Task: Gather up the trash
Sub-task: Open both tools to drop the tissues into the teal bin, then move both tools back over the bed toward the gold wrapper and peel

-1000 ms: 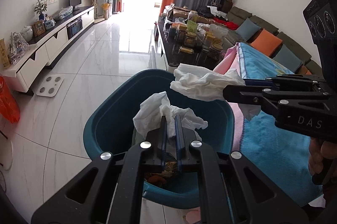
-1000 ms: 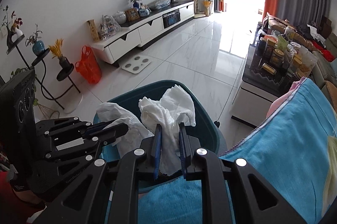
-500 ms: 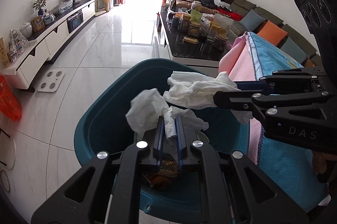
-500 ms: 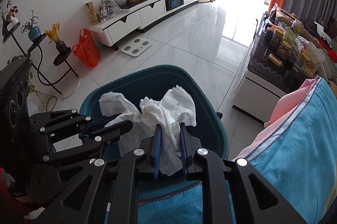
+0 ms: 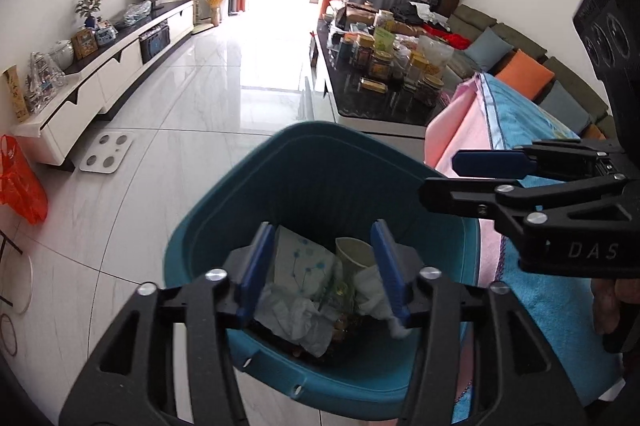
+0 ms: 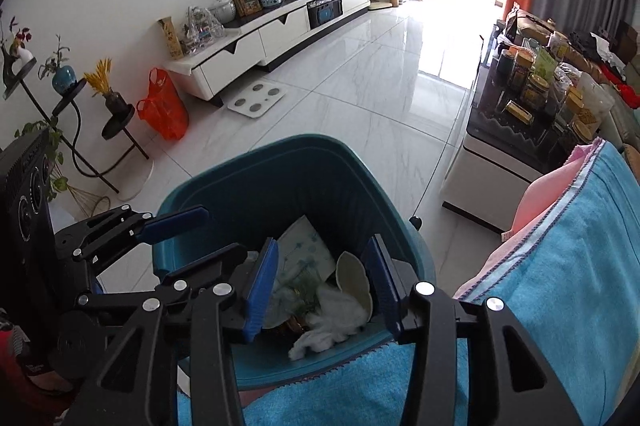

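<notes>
A teal trash bin (image 5: 320, 161) (image 6: 304, 161) stands on the floor beside a blue-covered surface. Inside lie crumpled white tissues (image 5: 296, 314) (image 6: 336, 314), a patterned tissue pack (image 5: 300, 262) (image 6: 304, 250) and a paper cup (image 5: 354, 252) (image 6: 352, 280). My left gripper (image 5: 322, 272) is open and empty above the bin. My right gripper (image 6: 322, 286) is open and empty above the bin too. In the left wrist view the right gripper (image 5: 460, 177) reaches in from the right. In the right wrist view the left gripper (image 6: 192, 238) reaches in from the left.
A blue towel over pink cloth (image 5: 532, 129) (image 6: 580, 246) lies right of the bin. A dark coffee table with jars (image 5: 384, 81) (image 6: 532, 97) stands behind. A TV cabinet (image 5: 100, 77), a white scale (image 5: 106, 157) and an orange bag (image 6: 162, 109) are on the left.
Both grippers opened and let go of their white tissues, which dropped into the bin. Both grippers sit closer over the bin than before.
</notes>
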Demonstrator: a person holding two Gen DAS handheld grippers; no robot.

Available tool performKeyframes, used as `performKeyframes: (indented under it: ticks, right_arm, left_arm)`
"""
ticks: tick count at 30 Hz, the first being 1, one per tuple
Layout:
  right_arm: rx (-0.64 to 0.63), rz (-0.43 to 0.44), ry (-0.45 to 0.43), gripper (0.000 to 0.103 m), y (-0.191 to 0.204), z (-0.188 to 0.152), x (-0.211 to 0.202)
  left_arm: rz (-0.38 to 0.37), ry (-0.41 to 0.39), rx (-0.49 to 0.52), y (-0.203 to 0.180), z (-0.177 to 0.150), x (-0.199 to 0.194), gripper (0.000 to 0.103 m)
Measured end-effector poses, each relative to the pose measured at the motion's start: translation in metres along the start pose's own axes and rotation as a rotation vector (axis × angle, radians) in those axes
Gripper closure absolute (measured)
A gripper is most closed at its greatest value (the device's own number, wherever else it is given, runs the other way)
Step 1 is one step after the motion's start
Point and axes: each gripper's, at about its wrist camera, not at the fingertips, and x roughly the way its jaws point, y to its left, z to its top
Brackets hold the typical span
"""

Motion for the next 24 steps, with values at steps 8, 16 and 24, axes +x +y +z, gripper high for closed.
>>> performKeyframes:
  ticks: [8,16,24]
  right_arm:
    - [0.016,-0.003,-0.092,0.041,0.0,-0.006,-0.034]
    - [0.02,0.011,-0.173,0.015,0.006,-0.017,-0.063]
    - [0.016,0.015,-0.245,0.007,0.016,-0.038,-0.093]
  left_arm:
    - [0.043,-0.064,-0.025,0.018,-0.007,-0.042,0.023]
    - [0.111,-0.129,-0.061,0.035,-0.014,-0.098,0.006]
    - [0.129,-0.232,-0.087,0.031,-0.011,-0.161,0.006]
